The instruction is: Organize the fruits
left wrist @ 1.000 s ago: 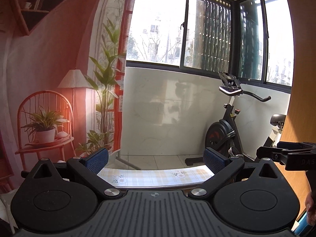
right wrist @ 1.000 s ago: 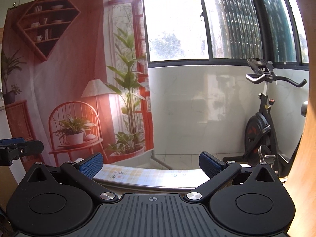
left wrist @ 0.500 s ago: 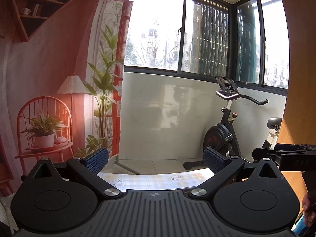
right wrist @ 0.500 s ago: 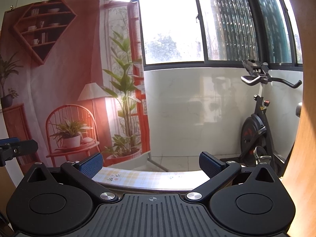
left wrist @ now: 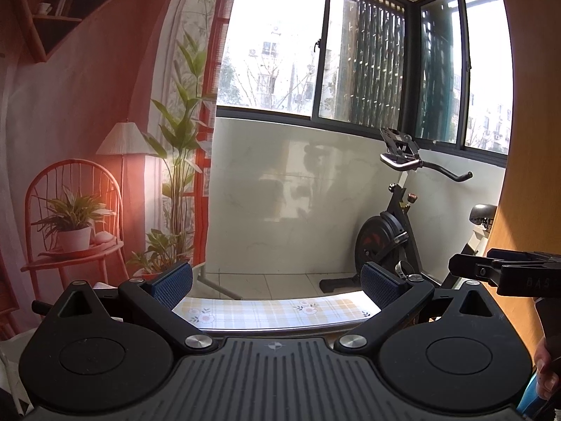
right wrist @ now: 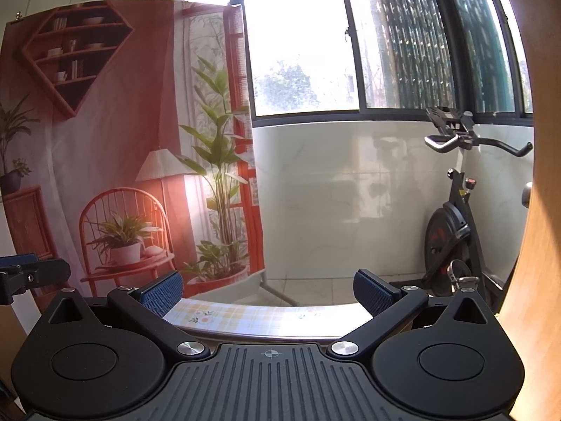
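Both grippers are held level and spread wide, with nothing between their blue pads. Seen from its own camera, the left gripper (left wrist: pixel 277 279) is aimed across the far edge of a table (left wrist: pixel 273 310) covered by a checked cloth with small flower prints; only that narrow strip of cloth is seen between the fingers (left wrist: pixel 171 280). At the right edge of the same view, the tip of the right gripper (left wrist: pixel 505 272) is caught side-on, and part of a hand (left wrist: pixel 547 372) is glimpsed low in the corner. From the right wrist camera, the right gripper (right wrist: pixel 268 289) is likewise pointed over the table edge (right wrist: pixel 259 317), and the tip of the left gripper (right wrist: pixel 31 275) is seen at the left border. No fruit is seen in either view, so where the fruit lies cannot be told. Beyond the table, a printed backdrop (right wrist: pixel 105 140) showing a red chair, a lamp and potted plants is hung on the left, a window (right wrist: pixel 301 45) is set above a pale wall, and an exercise bike (right wrist: pixel 455 217) is stood on the right
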`<state>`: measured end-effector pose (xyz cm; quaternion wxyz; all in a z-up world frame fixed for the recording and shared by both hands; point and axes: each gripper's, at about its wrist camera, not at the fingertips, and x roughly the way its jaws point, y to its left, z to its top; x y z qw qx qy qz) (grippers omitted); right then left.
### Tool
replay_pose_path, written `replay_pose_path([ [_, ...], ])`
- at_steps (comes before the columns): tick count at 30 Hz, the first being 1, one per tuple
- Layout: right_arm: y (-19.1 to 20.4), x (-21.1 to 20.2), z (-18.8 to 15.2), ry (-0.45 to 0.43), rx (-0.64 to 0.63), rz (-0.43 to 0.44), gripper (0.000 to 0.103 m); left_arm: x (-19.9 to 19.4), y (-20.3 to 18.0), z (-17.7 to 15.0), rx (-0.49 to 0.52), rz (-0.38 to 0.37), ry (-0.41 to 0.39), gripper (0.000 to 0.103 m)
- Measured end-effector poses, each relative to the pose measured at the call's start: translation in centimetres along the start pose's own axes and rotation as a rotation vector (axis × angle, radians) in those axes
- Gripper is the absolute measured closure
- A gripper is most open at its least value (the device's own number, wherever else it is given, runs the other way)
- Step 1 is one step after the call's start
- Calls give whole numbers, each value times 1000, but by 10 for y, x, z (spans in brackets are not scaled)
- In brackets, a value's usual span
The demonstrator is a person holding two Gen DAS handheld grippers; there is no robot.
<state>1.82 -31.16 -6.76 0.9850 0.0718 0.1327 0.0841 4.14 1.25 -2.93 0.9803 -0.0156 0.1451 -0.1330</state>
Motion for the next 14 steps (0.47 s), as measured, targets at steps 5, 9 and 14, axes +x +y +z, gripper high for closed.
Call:
replay_pose_path([
  [5,0,-1,-1,2,2,0,0,2,3,-1,-9,-10,10,0],
  [9,-2,-2,-2,6,3,-2,0,4,5,-2,-18,-15,18,0],
  [14,-2,1,-2,14,4,-5,0,7,8,-4,-28,-7,23,0],
])
